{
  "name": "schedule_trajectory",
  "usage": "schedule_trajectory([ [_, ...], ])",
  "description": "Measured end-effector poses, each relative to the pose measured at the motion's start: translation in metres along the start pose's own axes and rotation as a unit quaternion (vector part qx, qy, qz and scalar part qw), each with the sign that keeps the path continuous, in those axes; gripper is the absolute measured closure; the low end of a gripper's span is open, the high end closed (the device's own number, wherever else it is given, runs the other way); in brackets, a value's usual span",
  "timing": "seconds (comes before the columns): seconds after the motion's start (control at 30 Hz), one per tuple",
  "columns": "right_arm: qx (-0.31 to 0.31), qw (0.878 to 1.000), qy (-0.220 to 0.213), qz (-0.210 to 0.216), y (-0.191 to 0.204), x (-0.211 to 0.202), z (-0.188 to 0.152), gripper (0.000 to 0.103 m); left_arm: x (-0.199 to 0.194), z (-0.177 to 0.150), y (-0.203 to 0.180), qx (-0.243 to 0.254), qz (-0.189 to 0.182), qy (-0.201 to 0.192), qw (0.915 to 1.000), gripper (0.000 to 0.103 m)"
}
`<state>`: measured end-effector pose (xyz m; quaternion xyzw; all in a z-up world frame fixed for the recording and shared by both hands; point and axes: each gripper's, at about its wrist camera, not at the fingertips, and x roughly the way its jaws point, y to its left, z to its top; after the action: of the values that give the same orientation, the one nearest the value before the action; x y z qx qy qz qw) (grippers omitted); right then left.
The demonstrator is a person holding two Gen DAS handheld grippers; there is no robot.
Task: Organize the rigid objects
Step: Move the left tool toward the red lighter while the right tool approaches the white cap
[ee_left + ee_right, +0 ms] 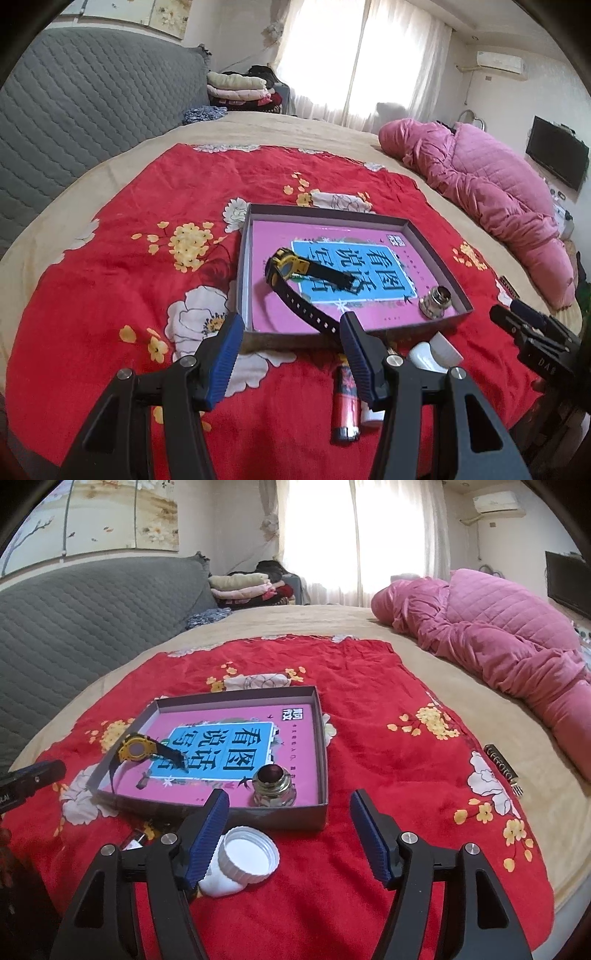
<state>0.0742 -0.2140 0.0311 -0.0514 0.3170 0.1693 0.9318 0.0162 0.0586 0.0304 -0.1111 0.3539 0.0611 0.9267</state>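
A shallow grey box [439, 254] [325, 746] lies on the red flowered cloth with a pink book flat inside it. In the box are a yellow-and-black watch [286, 267] [136, 751], its strap draped over the near wall, and a small metal-capped glass jar [436, 301] [273, 786]. My left gripper [291, 326] hangs open just before the box's near wall, over the strap end. A red lighter [345, 406] lies under it. My right gripper [289, 806] is open, and a white bottle [243, 860] [436, 354] lies on the cloth by its left finger, not pressed by the pads.
The cloth covers a beige bed. A pink quilt [517, 635] lies along the right side, and a grey padded headboard [92, 96] stands to the left. A dark bar-shaped object [502, 768] rests near the cloth's right edge. Folded clothes [240, 88] are stacked far back.
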Motion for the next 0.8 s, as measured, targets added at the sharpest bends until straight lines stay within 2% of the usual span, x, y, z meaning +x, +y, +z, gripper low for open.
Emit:
schedule_trajectory([
  [0.8,-0.016,1.000,0.020,0.016,0.011,-0.008,-0.009,0.033,0.004,-0.031,-0.030,0.051,-0.036,0.076,0.9951,0.049],
])
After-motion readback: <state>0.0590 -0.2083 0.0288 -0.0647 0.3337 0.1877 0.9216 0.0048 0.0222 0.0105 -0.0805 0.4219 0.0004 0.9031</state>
